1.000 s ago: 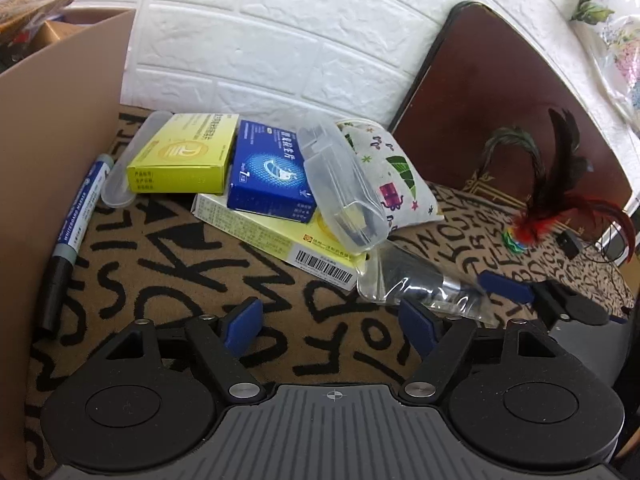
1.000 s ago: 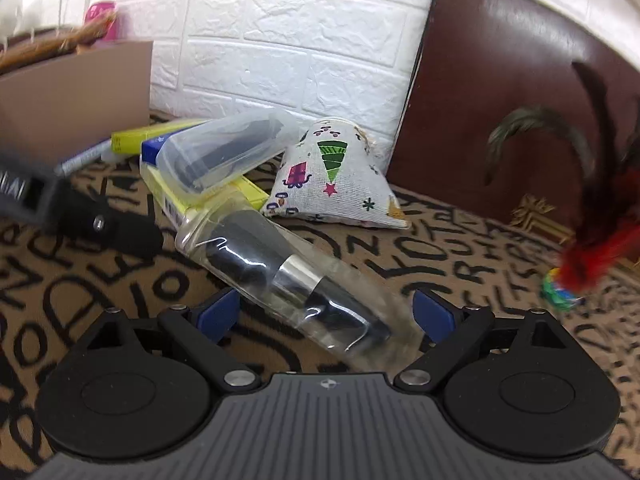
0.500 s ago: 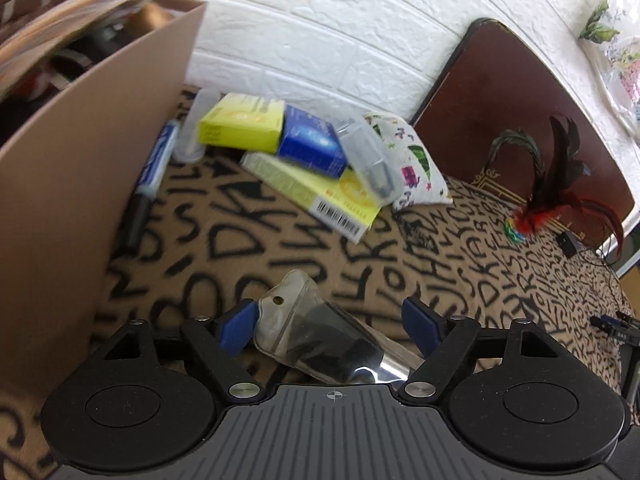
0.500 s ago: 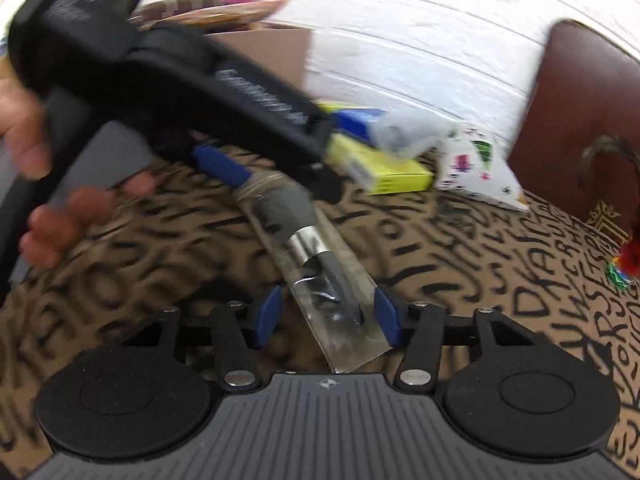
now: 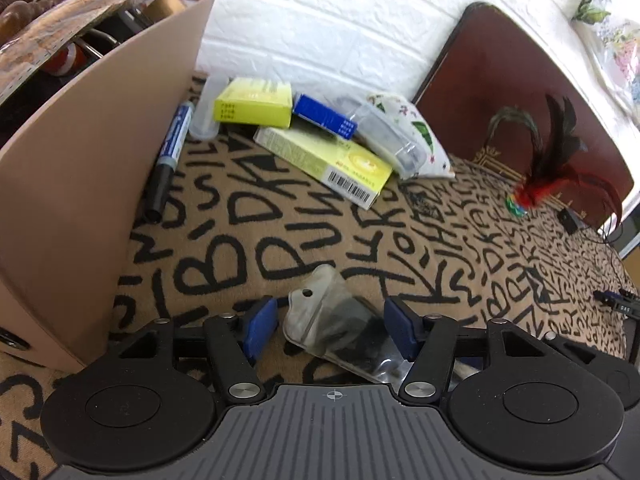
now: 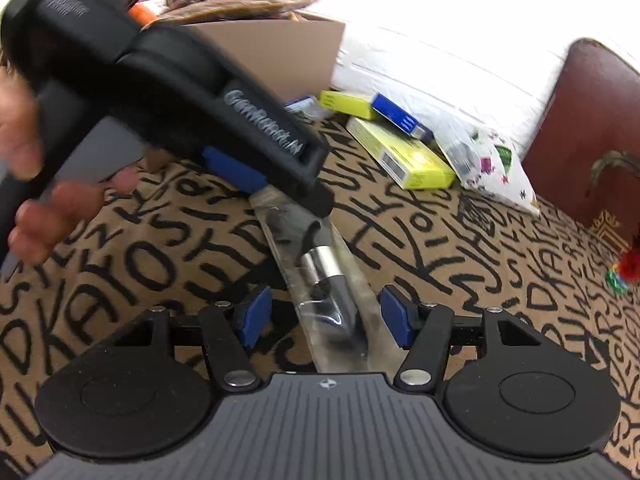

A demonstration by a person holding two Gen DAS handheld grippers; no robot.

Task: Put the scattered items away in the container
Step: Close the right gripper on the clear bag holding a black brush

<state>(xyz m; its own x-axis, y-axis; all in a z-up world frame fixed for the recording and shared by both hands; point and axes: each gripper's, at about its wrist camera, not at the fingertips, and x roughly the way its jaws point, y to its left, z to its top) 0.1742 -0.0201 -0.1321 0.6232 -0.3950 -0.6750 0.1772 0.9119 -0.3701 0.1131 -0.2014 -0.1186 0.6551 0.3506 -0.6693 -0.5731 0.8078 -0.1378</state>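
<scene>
Now both claws bracket the clear plastic pouch holding a dark metal-banded tool (image 5: pixel 340 330): left claw (image 5: pixel 329 326) closing on one end, right claw (image 6: pixel 325 322) now narrowed about the other, contact unclear; handover toward the brown cardboard box (image 5: pixel 100 168) at frame left.

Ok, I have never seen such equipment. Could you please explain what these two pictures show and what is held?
No robot: a person holds a tool in each hand, each with two blue-padded fingers and a camera looking along them. The black shape at each picture's bottom is that tool. One picture comes from the left gripper, the other from the right gripper, which sees the left tool and the hand holding it. On the lettered cloth are two yellow boxes, a blue box, a marker, a printed bag and a feather toy, beside a cardboard box. A clear pouch with a dark object inside reaches between both grippers. The left jaws are closing around one end, with a gap at one pad. Whether the right pads press on it, I cannot tell.
</scene>
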